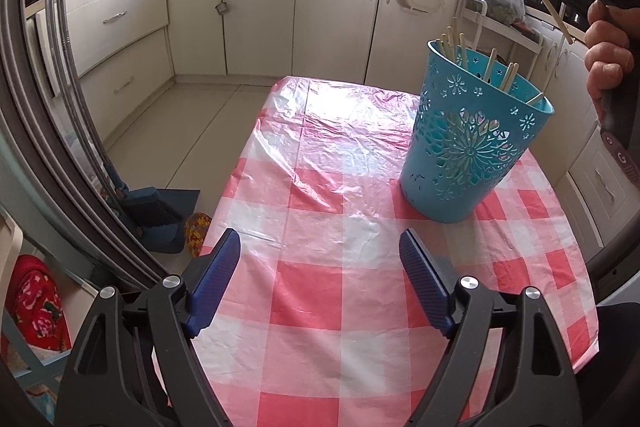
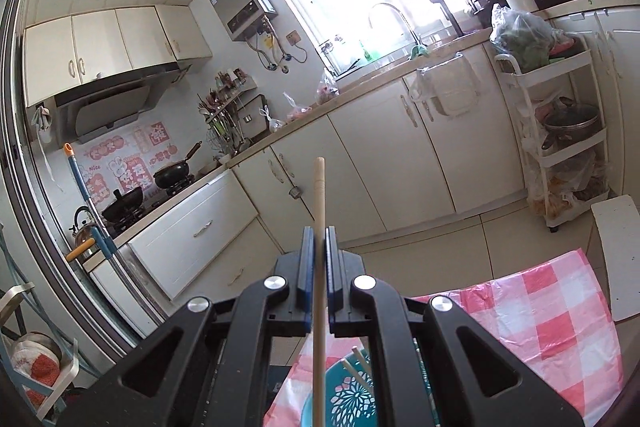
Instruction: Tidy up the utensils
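Your left gripper is hovering low-centre over checked tablecloth, jaws spread wide, gripping nothing. Your right gripper is pinching 1 chopstick, raised at upper right of left view. Blue basket is standing right of centre, holding several chopsticks.

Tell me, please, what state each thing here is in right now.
Left gripper: jaws open, empty, above the tablecloth.
Right gripper: jaws shut on a chopstick.
Blue basket: upright on the tablecloth, several chopsticks standing inside.
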A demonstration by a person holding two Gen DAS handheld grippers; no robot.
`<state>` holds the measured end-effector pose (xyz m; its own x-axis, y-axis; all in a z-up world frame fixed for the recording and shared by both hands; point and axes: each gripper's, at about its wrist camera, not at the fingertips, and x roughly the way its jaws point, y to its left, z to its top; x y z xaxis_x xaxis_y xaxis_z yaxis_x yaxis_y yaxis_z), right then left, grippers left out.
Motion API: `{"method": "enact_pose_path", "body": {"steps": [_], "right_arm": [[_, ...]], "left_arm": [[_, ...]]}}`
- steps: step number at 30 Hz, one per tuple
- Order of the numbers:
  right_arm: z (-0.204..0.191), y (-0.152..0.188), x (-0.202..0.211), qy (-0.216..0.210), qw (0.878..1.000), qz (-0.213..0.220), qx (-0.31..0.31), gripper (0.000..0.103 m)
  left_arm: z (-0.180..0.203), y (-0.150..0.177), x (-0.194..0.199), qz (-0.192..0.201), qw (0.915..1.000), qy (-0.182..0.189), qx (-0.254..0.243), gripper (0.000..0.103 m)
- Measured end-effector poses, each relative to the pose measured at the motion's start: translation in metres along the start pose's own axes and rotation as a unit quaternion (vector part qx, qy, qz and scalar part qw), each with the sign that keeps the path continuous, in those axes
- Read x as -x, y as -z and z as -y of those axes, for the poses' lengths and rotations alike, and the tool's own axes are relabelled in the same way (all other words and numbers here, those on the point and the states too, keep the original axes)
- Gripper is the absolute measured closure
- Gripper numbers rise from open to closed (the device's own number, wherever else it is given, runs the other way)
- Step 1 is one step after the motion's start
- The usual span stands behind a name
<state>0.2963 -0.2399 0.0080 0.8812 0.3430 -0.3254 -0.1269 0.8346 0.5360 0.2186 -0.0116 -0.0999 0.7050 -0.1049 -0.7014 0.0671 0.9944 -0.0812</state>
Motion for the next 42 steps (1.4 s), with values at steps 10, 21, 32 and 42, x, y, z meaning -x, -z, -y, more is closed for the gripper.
{"method": "enact_pose_path", "body": {"steps": [10,21,32,42], "right_arm": [[0.018,0.015,-0.019,0.038,0.999,-0.013,-0.003,0.097],[0.017,0.043,-0.022,0.073,0.996,-0.035,0.047,0.097],[0.002,0.071,0.026,0.068,0.990,-0.074,0.096,0.083],[-0.016,0.083,0.120,0.120,0.982,-0.100,0.107,0.017]], "left_arm": [[-0.007,0.000,-0.014,-0.013,0.9998,-0.001,0.013,0.024],[-0.008,0.002,-0.018,-0.018,0.9997,-0.001,0.019,0.024],[-0.006,-0.008,0.014,0.009,0.9997,0.000,0.023,0.017],[0.019,-0.014,0.082,0.047,0.9984,-0.028,-0.012,0.008]]}}
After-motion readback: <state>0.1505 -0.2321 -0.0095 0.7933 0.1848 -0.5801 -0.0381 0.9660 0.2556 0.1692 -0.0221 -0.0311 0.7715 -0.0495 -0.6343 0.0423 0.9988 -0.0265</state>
